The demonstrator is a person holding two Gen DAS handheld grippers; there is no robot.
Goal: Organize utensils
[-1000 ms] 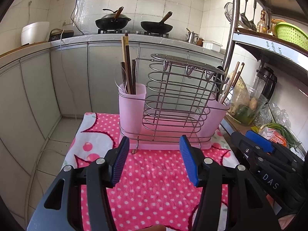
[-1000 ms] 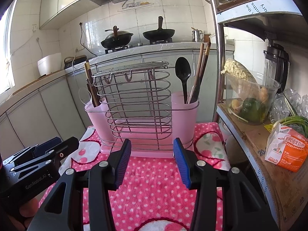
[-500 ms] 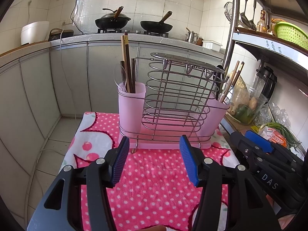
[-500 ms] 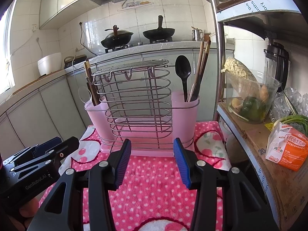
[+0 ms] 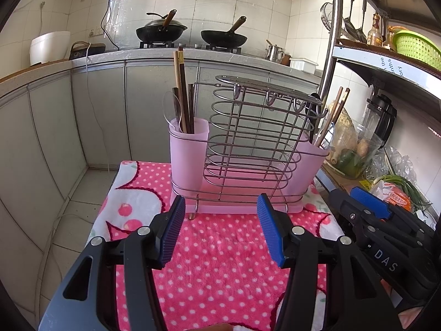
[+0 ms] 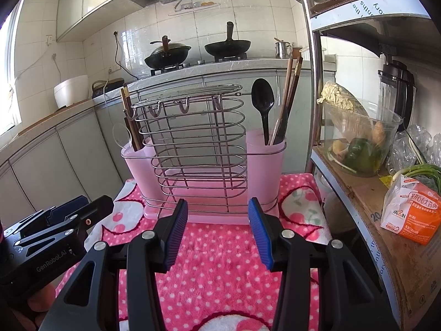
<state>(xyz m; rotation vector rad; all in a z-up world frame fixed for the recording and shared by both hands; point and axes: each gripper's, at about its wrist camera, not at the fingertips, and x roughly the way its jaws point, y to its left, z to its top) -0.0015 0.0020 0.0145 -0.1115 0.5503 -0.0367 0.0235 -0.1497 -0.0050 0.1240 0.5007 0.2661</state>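
A wire utensil rack (image 5: 249, 140) (image 6: 193, 149) with two pink cups stands on a pink dotted cloth (image 5: 220, 262) (image 6: 220, 270). Its left cup (image 5: 188, 151) (image 6: 137, 165) holds dark chopsticks (image 5: 183, 91) and a clear spoon (image 5: 170, 109). The right cup (image 6: 264, 162) (image 5: 308, 162) holds a black spoon (image 6: 263, 102) and chopsticks (image 6: 290, 93). My left gripper (image 5: 219, 229) hovers open over the cloth in front of the rack, nothing between its blue pads. My right gripper (image 6: 217, 231) is also open and empty, just before the rack's base.
A metal shelf unit (image 6: 358, 193) stands at the right with a bowl of vegetables (image 6: 358, 138), a blender (image 6: 397, 88) and an orange packet (image 6: 410, 215). Behind are grey cabinets and a counter with two woks (image 5: 161, 29). Tiled floor (image 5: 80, 207) lies to the left.
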